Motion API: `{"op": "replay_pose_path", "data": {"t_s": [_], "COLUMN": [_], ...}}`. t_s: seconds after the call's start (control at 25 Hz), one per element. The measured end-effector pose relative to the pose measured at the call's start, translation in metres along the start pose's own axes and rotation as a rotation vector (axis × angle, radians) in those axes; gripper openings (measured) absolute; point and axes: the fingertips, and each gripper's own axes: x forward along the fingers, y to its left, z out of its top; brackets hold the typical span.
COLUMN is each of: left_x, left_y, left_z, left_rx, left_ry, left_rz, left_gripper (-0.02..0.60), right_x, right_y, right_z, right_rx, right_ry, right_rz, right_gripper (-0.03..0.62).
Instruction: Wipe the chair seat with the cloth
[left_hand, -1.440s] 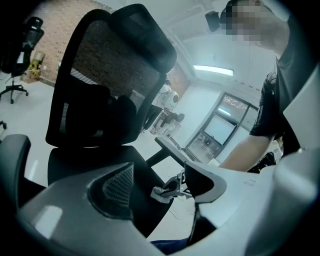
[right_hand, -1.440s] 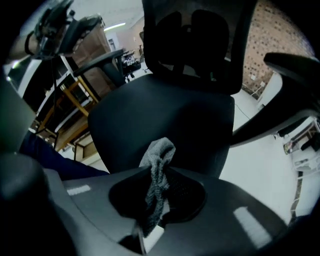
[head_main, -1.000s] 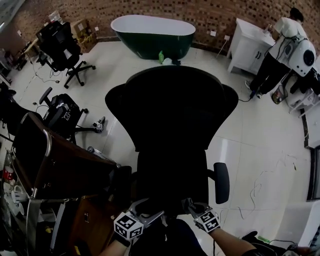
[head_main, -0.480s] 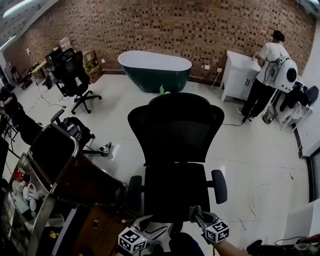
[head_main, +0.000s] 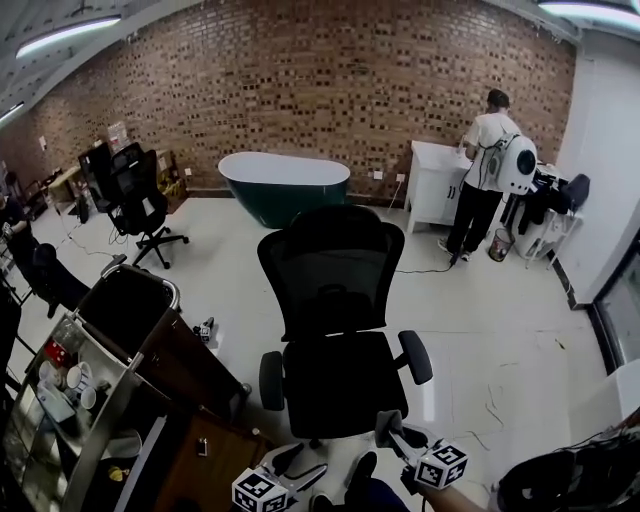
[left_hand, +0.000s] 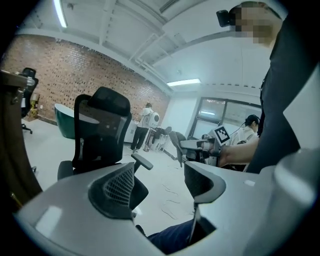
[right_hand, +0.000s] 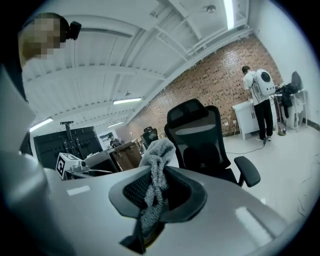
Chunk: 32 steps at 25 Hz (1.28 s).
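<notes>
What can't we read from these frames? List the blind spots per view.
- The cloth: shown only in the right gripper view, clamped by the right gripper. Its lower end vanishes into the gripper body. In the head view it is too small to find.
- The chair seat: uniformly black in the head view, so dirt or wiped areas cannot be told.
- The left gripper: its rear is cut off by the head view's bottom edge.

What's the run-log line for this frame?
left tongs: open, empty | right tongs: shut on cloth | chair seat: cloth not on it yet
</notes>
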Motion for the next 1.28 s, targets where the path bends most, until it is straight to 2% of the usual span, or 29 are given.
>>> {"op": "replay_pose_path", "data": {"t_s": [0.24, 0.44, 0.56, 0.72, 0.92, 1.28], "left_x": [0.003, 0.009, 0.017, 0.025, 0.024, 0.016], "left_y": [-0.054, -0.084, -0.100, -0.119, -0.132, -0.137], "left_z": [0.021, 0.024, 0.029, 0.034, 0.033, 0.031], "left_rx": [0.048, 0.055, 0.028, 0.030, 0.044, 0.063], "left_ry": [-0.061, -0.085, -0.111, -0.126, -0.111, -0.130], "left_rz": [-0.054, -0.037, -0.027, -0.007, 0.023, 0.049], "left_gripper": [0.337, 0.337, 0.337, 0.337, 0.335, 0.333], "right_x": [-0.047, -0.074, -0.091, -0.118, -0.133, -0.135], "right_y": [0.029, 0.037, 0.033, 0.021, 0.009, 0.023], "right_z": [0.009, 0.014, 0.020, 0.025, 0.029, 0.028], "right_rx": [0.006, -0.036, -0.058, -0.077, -0.073, -0.107], "right_ry": [-0.028, -0.028, -0.029, -0.034, -0.044, -0.053], "right_rz": [0.067, 0.115, 0.136, 0.141, 0.147, 0.202], "right_gripper": [0.048, 0.048, 0.048, 0.048, 0.047, 0.046]}}
